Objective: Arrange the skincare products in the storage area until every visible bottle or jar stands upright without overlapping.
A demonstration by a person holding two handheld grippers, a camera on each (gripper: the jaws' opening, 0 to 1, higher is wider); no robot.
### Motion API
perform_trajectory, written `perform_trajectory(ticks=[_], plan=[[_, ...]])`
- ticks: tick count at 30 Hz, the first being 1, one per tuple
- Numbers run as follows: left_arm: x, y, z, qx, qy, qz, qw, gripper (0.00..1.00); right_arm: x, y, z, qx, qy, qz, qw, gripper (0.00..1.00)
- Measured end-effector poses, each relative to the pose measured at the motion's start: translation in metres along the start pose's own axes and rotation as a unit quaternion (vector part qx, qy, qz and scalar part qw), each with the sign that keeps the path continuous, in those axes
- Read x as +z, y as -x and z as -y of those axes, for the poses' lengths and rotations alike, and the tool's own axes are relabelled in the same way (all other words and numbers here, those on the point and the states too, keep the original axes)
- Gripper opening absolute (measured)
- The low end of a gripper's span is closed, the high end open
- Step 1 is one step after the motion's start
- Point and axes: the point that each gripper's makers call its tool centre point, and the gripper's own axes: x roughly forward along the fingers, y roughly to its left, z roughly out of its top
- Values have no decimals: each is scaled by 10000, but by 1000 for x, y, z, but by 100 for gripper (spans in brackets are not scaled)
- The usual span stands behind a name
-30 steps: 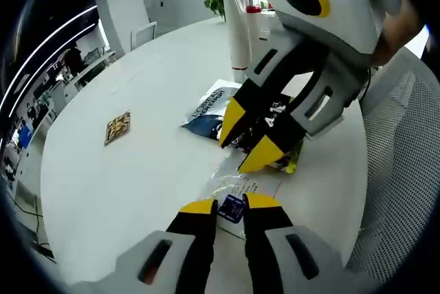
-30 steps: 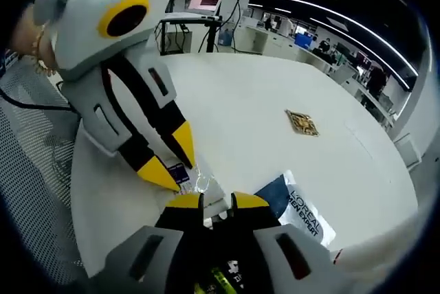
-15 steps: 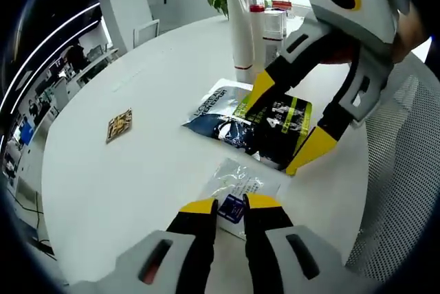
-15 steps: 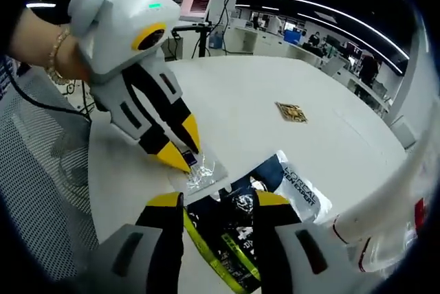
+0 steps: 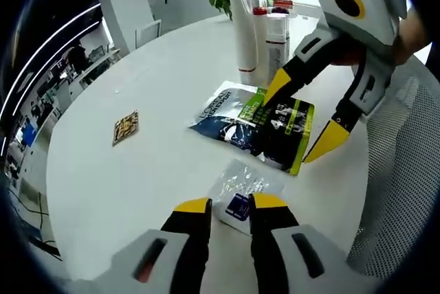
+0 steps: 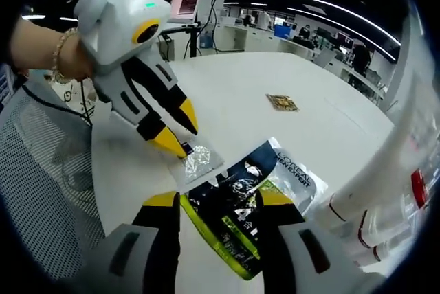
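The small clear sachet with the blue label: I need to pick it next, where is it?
In the left gripper view, the small clear sachet lies on the white table just ahead of the left gripper, near the black-and-green packet.

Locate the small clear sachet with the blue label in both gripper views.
Left gripper view: clear sachet lies low centre on the white table, just ahead of the left gripper.
Right gripper view: the sachet lies left of centre, at the left gripper's yellow tips.
Shared landmark: the black-and-green packet lies beside it in both.
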Motion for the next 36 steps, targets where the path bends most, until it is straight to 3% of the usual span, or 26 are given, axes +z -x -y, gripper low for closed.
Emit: perform_trajectory(ticks=[18,24,36], plan=[[-4,15,6,27,603,142,9981,46,-14,28,-10,178,-586,-140,9980,70],[-8,23,9,124,814,93,9966,53,-21,46,-1,18,-1004,-167,9948,79],[4,45,23,156,1388,279,9898,69,-35,82,15,-322,-1456,-149,9887,95]])
